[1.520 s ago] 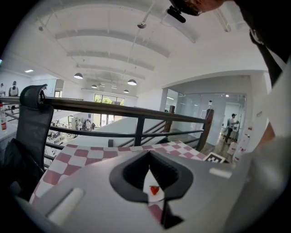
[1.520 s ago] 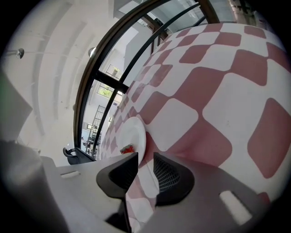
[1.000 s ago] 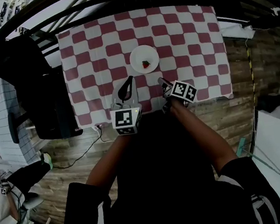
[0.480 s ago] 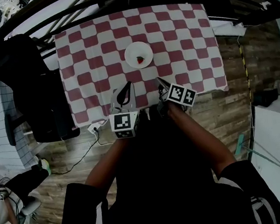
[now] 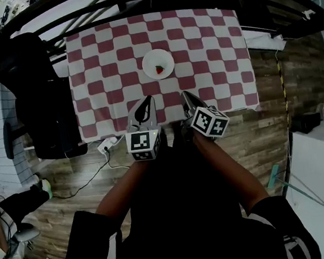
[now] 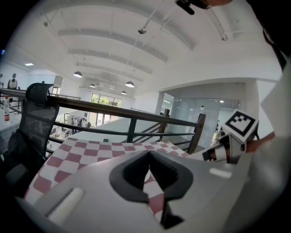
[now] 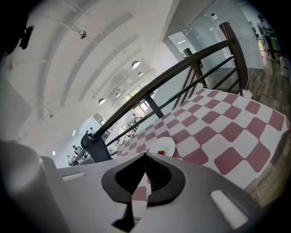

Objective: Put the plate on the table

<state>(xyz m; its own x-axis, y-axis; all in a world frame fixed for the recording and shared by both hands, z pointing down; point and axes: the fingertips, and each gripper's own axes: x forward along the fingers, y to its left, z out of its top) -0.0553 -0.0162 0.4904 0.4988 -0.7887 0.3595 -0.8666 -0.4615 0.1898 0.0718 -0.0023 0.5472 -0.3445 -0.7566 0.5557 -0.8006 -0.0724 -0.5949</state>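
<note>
- Left gripper (image 6: 148,152): jaws together, nothing between them.
- Right gripper (image 7: 145,154): jaws together, empty.
- Plate (image 5: 158,63) sits on the checkered table (image 5: 99,57), ahead of both grippers and apart from them, with a small red item (image 5: 159,69) on it.

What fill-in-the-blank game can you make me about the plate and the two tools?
1. The plate sits on a cloth patterned with white and red ____.
2. The small thing lying on the plate is coloured ____.
3. The left tool and the right tool hold nothing, and both are ____, not open.

Missing words: squares; red; shut.
</note>
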